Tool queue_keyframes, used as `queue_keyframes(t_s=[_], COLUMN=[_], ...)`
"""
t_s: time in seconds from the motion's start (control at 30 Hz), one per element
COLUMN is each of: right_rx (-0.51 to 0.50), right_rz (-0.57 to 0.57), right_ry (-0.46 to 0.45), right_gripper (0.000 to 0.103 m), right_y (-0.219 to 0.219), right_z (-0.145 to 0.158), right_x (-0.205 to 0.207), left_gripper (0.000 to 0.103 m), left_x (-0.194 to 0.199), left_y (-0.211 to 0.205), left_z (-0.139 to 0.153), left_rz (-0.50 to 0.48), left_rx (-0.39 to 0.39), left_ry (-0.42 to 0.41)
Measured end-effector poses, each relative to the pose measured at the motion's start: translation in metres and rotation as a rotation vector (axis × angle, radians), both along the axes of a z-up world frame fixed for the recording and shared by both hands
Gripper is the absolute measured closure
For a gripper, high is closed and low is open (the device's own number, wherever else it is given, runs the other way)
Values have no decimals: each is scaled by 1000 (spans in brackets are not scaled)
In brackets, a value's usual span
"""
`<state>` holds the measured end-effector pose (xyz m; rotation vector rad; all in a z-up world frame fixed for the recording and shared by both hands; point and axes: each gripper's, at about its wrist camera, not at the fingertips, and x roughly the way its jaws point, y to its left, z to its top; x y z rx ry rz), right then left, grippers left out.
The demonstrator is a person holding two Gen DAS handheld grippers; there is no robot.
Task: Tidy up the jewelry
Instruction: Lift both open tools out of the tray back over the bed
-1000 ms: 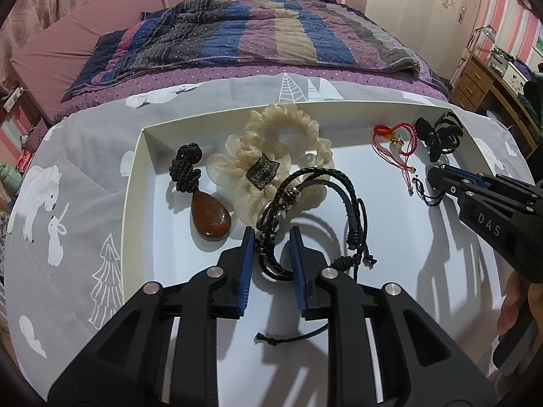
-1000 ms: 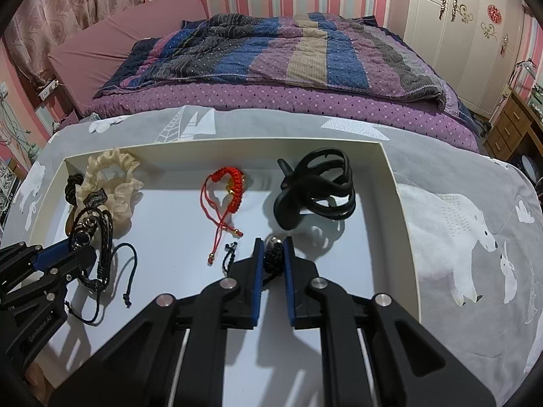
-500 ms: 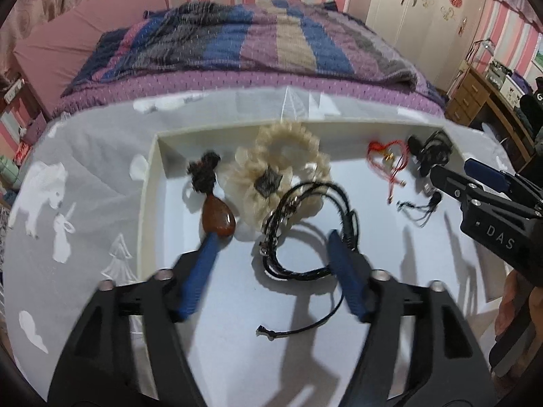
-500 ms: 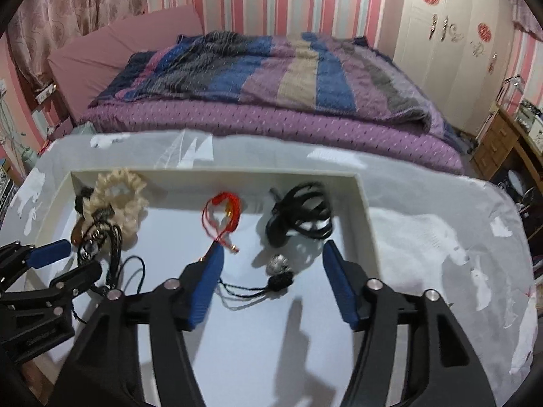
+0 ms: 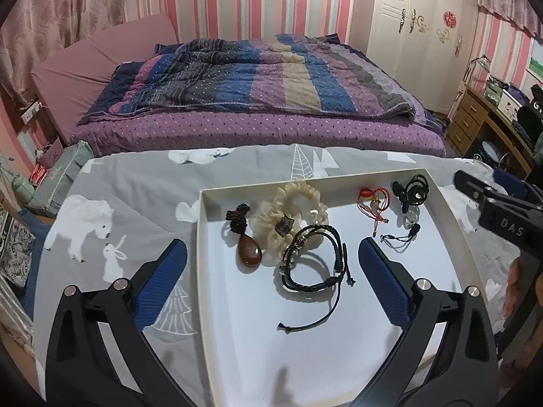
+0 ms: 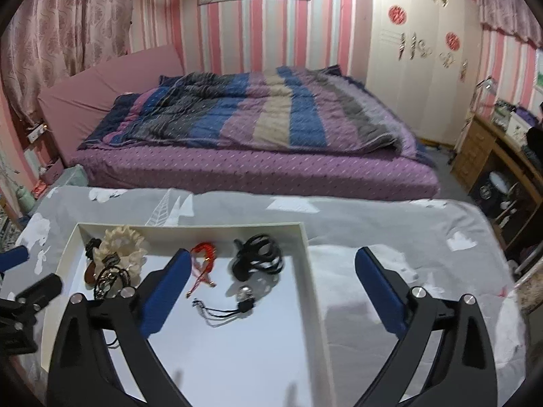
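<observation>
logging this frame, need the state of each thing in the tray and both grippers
left gripper: open, empty
right gripper: open, empty
black braided bracelet: lying loose, cord trailing
cream scrunchie: flat, bracelet overlapping its edge
brown teardrop pendant: lying flat
red string bracelet: lying loose
black hair claw: resting in far corner
white tray: on grey cloth

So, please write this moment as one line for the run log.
left gripper: open, empty | right gripper: open, empty | black braided bracelet, black cord pendant: lying in white tray
</observation>
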<state>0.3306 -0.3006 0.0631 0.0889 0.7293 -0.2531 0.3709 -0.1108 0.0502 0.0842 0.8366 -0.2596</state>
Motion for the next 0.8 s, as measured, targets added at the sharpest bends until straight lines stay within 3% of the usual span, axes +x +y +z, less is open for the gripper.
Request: queue_keyframes(t_s=[0.23, 0.4, 0.6, 0.7, 0.8], right_rx=[-23, -38, -120, -174, -147], right_rz=[-67, -107, -97, -117, -148], right_ry=[-78, -38, -100, -117, -134], right_gripper=[2, 2, 2, 2, 2], right_y=[-4, -3, 11, 17, 14], right_z=[41, 49, 62, 71, 80], right_x=[-25, -32, -49, -57, -65], left_gripper=[3, 3, 3, 3, 3], left_x=[-13, -21, -27, -34, -41], left_y=[5, 12, 19, 22, 24], left_z=[22, 36, 48, 56, 63], left_rz=[14, -3, -25, -3, -8], left_rx=[10, -33, -63, -40, -31], left_ry=[-42, -30, 1, -39, -68])
